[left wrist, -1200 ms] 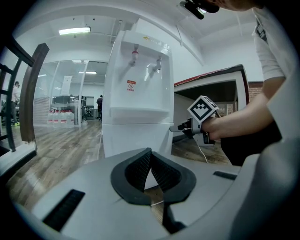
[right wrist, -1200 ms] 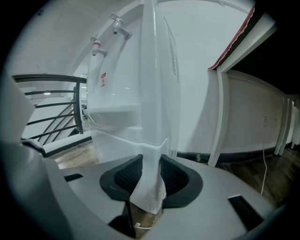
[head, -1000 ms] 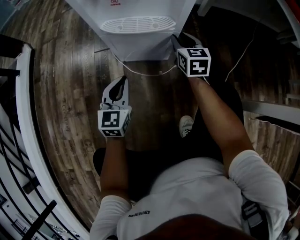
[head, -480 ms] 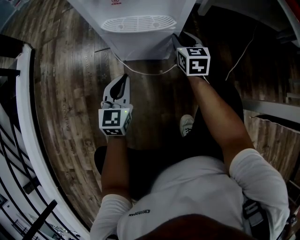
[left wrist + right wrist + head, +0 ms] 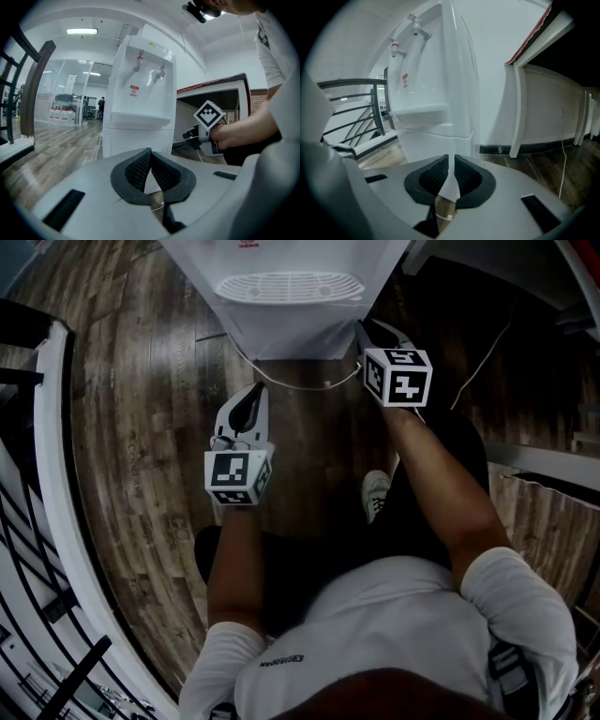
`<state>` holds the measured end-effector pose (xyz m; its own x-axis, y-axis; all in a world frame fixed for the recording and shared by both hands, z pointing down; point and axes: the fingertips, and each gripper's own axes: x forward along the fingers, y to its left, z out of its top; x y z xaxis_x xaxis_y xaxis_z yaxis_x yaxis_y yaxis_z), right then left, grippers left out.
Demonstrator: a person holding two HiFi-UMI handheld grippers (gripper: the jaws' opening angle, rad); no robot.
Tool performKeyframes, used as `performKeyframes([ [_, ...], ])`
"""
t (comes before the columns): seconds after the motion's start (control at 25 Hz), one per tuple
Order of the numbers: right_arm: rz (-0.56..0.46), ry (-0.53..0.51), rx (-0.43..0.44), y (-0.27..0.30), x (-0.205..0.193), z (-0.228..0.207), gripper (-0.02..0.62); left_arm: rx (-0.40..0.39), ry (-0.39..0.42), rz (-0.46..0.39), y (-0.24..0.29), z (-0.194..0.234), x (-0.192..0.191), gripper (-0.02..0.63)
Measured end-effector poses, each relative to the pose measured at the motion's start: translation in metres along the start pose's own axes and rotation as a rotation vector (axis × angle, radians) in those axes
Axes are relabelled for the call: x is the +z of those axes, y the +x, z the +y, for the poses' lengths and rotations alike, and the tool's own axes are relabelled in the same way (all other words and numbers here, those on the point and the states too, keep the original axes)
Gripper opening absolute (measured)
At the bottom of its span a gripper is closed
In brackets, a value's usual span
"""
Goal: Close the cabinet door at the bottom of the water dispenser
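The white water dispenser stands at the top of the head view, with its drip tray facing me. Its bottom cabinet door looks flush with the front in the left gripper view. My right gripper sits against the dispenser's front right corner. In the right gripper view, this right gripper has its jaws closing to a thin slit, and I see nothing between them. My left gripper hangs in front of the cabinet, a little back from it. Its pads touch, empty.
A white cable loops over the wooden floor at the dispenser's foot. A black railing on a white curb runs along the left. A white counter stands right of the dispenser. The person's shoe is between the arms.
The head view has shifted a little, so the dispenser and both grippers sit slightly lower and further right in the picture. Neither gripper has moved relative to the dispenser.
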<state>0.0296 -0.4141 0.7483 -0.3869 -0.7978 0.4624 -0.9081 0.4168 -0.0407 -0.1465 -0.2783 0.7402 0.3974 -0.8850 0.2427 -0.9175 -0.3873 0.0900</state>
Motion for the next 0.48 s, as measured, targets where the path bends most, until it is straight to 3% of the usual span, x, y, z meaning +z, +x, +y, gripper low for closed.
performKeyframes([
  [0.24,-0.035,-0.031,0.218,-0.027,0.009,0.063,0.023,-0.026,-0.023,0.028,0.012,-0.007,-0.011,-0.005],
  [0.36,-0.043,-0.058,0.271,-0.035,0.011,0.076,0.023,-0.029,-0.045,0.042,0.016,-0.014,-0.011,-0.005],
  [0.48,-0.002,-0.005,0.295,-0.046,0.007,0.082,0.023,-0.035,-0.05,0.072,0.012,-0.026,-0.004,-0.005],
])
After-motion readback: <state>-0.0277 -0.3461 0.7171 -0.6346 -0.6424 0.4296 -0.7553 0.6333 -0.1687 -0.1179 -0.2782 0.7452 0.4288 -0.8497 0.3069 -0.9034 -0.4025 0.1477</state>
